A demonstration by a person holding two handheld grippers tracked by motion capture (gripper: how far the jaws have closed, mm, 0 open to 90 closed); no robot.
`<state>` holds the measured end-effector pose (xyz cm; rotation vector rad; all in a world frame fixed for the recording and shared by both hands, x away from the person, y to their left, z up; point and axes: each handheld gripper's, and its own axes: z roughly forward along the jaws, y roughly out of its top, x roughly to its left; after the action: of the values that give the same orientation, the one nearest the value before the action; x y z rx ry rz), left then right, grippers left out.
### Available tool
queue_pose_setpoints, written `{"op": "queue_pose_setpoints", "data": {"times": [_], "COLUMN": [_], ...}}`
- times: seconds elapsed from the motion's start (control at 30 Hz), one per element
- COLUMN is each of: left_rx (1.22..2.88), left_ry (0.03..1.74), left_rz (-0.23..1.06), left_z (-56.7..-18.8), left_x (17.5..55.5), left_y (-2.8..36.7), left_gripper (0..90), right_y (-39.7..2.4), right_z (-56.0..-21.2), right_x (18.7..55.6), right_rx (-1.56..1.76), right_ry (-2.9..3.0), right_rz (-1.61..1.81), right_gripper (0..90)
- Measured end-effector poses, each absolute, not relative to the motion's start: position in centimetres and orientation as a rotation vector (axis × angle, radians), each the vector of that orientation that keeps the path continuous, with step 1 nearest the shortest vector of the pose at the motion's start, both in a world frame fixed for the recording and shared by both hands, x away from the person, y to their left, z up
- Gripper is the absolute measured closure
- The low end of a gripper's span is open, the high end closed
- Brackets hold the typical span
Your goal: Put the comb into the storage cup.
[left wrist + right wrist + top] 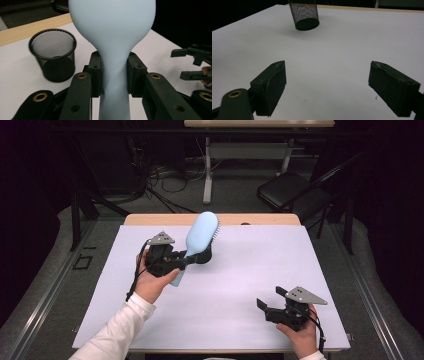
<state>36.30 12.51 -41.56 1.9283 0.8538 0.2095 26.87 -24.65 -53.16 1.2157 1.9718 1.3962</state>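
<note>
Hands entered from the near edge of the counter (225, 320), which was covered by a white sheet. Nearest, at the right front corner, the right gripper (266, 307) sat low over the sheet in the person's right hand (300, 335), a grey three-cornered plate on top; its fingers (270, 85) stood wide apart with nothing but bare white surface between them. Farther in and to the left, the left hand (150, 282), coming out of a white sleeve (117, 330), held the left gripper (200, 256) up off the counter. Its fingers (96, 75) were clamped from both sides on the narrow neck of a light blue hairbrush (200, 237), pads pressed against the plastic. The brush was thus in the air over the left middle of the sheet, handle slanting down toward the person and the broad oval head tilted up and away, its bristles facing right in the high view. In the left gripper view the smooth back of the head rose above the fingers. Beyond, a black mesh cup (53, 53) stood upright and open-topped on the white sheet, well apart from both grippers; the right gripper view showed it near the far edge.
</note>
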Motion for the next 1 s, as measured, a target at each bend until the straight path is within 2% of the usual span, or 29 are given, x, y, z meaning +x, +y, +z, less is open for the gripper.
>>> {"op": "queue_pose_setpoints", "data": {"times": [0.33, 1.0], "left_rx": [1.909, 1.889], "left_ry": [0.788, 0.736], "left_rz": [0.206, 0.197], "left_z": [-41.7, -42.0], "left_x": [35.9, 35.2], "left_y": [10.5, 9.6], "left_gripper": [69.7, 69.7], "right_y": [-24.8, -23.5], "right_z": [-53.2, -52.2], "right_x": [26.9, 27.0], "right_rx": [1.211, 1.225], "right_ry": [1.965, 2.076], "right_rz": [1.392, 1.415], "right_gripper": [14.3, 14.3]}}
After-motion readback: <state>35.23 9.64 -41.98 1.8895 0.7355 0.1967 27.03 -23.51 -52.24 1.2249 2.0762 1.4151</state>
